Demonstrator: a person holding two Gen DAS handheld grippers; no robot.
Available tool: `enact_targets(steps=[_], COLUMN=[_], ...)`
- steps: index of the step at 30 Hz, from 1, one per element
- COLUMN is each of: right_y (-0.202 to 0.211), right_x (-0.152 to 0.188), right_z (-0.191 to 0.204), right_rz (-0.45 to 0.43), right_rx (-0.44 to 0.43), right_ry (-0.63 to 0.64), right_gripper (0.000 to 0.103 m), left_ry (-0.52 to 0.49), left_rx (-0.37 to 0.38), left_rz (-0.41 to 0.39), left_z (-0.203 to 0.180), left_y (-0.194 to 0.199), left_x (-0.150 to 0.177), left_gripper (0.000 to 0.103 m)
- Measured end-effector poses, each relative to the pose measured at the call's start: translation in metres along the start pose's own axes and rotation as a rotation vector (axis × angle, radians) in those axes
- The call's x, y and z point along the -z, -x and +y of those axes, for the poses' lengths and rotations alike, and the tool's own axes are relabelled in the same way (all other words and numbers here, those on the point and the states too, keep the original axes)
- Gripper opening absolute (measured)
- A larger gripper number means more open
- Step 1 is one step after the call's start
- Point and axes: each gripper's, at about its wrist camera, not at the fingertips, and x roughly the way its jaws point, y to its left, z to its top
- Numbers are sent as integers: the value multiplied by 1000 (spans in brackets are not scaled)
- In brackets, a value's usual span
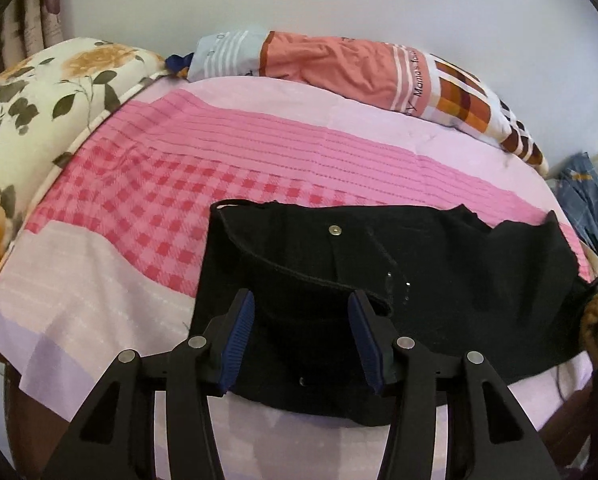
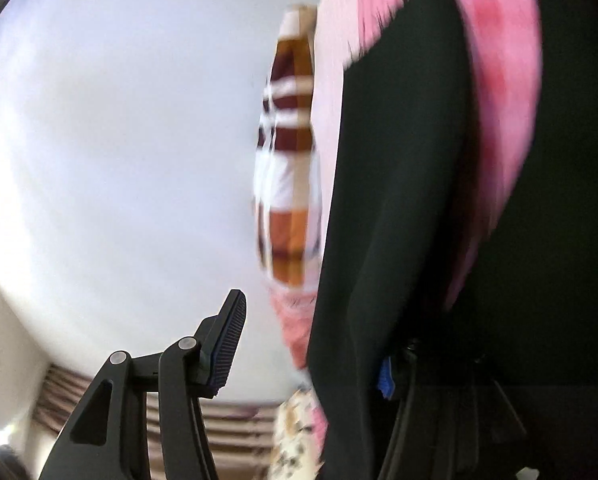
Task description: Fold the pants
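The left gripper (image 1: 301, 308) is hovering with its jaws wide apart, blue ribbed pads (image 1: 241, 330) straddling the near edge of the black pants (image 1: 379, 280) without pinching anything. The pants are lying spread across the bed (image 1: 99, 320), waistband end toward the camera, with a metal snap button (image 1: 335, 230) showing near the far edge and the ragged hem trailing off to the right.

The right gripper (image 2: 311, 344) is looking at a blurry, sideways scene: its jaws are apart too, one finger sitting free against the white wall (image 2: 119, 140) while the other is mostly buried behind black fabric, only a blue sliver of pad peeking out. Only this view is showing the pants up close, draped in front of the lens.

The left view alone is giving the full layout: pink checked and striped bedsheet (image 1: 159, 200), a floral pillow (image 1: 39, 92) on the left, and a salmon-and-plaid pillow (image 1: 339, 68) along the wall. That one is carrying print reading "Mama's", the rest too small to make out.
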Motion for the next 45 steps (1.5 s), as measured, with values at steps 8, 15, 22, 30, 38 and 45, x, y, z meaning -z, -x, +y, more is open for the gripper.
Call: enact_targets(steps=[8, 15, 22, 30, 38, 45], right_y=[35, 120, 156, 196, 210, 227], right_x=[-3, 20, 22, 1, 7, 11], right_z=[36, 46, -4, -12, 18, 21], right_rz=[8, -8, 10, -106, -80, -95], right_rx=[251, 463, 423, 402, 527, 584], right_ry=[220, 322, 109, 3, 110, 121], right_gripper=[6, 5, 8, 7, 4, 3], left_ry=[-69, -222, -299, -155, -142, -115], left_rx=[-76, -91, -92, 24, 36, 37], left_rz=[-40, -112, -99, -77, -6, 41], left_z=[-6, -35, -50, -38, -33, -22], left_y=[26, 50, 45, 44, 20, 7], left_x=[1, 2, 9, 6, 16, 25], left_gripper=[51, 81, 83, 85, 85, 85])
